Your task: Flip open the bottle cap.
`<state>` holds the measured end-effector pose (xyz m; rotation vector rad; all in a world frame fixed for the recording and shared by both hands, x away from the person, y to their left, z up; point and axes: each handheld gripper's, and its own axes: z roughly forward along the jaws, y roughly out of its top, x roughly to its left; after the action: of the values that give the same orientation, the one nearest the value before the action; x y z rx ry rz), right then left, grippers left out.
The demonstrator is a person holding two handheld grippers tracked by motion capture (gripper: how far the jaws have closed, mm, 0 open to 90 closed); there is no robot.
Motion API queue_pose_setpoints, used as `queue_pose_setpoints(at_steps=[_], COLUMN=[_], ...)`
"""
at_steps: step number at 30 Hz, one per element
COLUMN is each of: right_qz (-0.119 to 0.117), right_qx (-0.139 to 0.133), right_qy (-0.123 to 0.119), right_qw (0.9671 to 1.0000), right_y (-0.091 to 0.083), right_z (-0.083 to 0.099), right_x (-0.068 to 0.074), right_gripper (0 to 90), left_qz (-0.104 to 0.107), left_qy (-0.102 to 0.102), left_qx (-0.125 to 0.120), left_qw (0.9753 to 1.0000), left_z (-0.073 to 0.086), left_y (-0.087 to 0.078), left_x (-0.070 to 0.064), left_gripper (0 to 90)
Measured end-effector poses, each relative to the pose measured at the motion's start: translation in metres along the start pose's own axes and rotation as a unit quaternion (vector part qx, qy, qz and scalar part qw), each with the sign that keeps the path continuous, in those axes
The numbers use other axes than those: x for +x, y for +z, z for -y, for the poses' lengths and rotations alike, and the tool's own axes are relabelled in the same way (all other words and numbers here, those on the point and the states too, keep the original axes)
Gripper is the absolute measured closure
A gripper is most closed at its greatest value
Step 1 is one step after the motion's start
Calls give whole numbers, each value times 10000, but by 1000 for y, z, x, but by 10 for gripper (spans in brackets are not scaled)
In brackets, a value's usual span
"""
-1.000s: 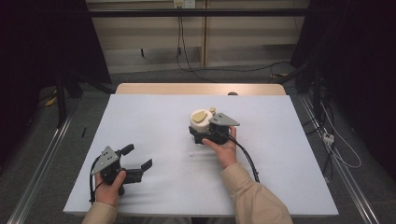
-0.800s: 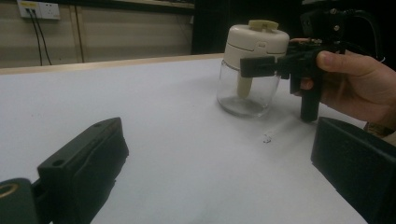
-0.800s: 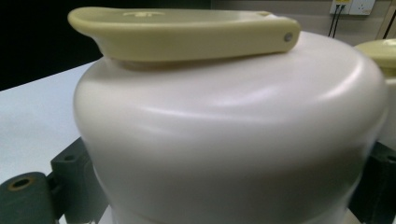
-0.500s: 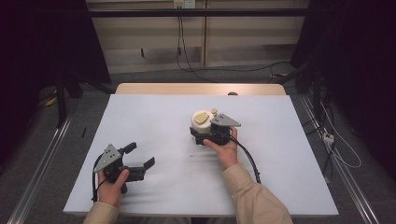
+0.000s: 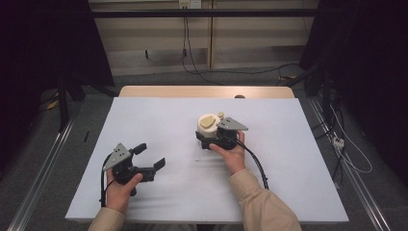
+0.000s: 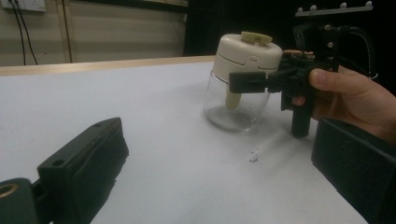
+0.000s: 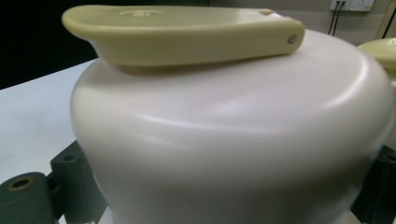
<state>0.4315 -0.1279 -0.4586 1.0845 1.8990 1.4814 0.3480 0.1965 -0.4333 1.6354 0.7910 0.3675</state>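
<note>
A glass jar [image 5: 208, 126] with a cream lid and a yellow-green flip handle stands right of the table's middle. My right gripper [image 5: 206, 134] is shut on the jar's lid, one jaw on each side. In the left gripper view the jar [image 6: 238, 93] stands upright, its clear body almost empty, with one right jaw across the lid. The right gripper view is close on the cream lid [image 7: 233, 130] and its handle [image 7: 182, 32]. My left gripper [image 5: 150, 156] is open at the near left, jaws wide apart and empty, pointing toward the jar.
A white sheet covers the table [image 5: 288, 183]; a wooden edge [image 5: 207, 91] shows at the far side. A small dark crumb [image 6: 253, 156] lies near the jar. The right gripper's cable [image 5: 255, 166] trails back along the forearm. Cables lie on the floor beyond.
My left gripper has drifted slightly forward and right, still open. The jar and right gripper have stayed in place.
</note>
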Motion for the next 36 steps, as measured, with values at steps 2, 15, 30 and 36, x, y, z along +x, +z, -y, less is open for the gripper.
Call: queue_pose_setpoints(at_steps=[2, 15, 30, 36], right_qz=[4, 4, -5, -1], right_qx=[14, 17, 17, 23], right_qy=[6, 2, -5, -6], right_qw=[10000, 10000, 10000, 10000], right_y=[0, 0, 0, 0], right_z=[0, 0, 0, 0], right_x=[0, 0, 0, 0], right_gripper=[66, 66, 66, 66], left_qz=[-14, 126, 212, 278], left_qy=[7, -19, 45, 103], left_qx=[16, 87, 114, 168], left_qw=[10000, 9999, 9997, 9994], left_z=[-2, -12, -21, -24], left_y=[2, 19, 35, 43], left_x=[-1, -9, -16, -18], left_gripper=[29, 33, 98, 176])
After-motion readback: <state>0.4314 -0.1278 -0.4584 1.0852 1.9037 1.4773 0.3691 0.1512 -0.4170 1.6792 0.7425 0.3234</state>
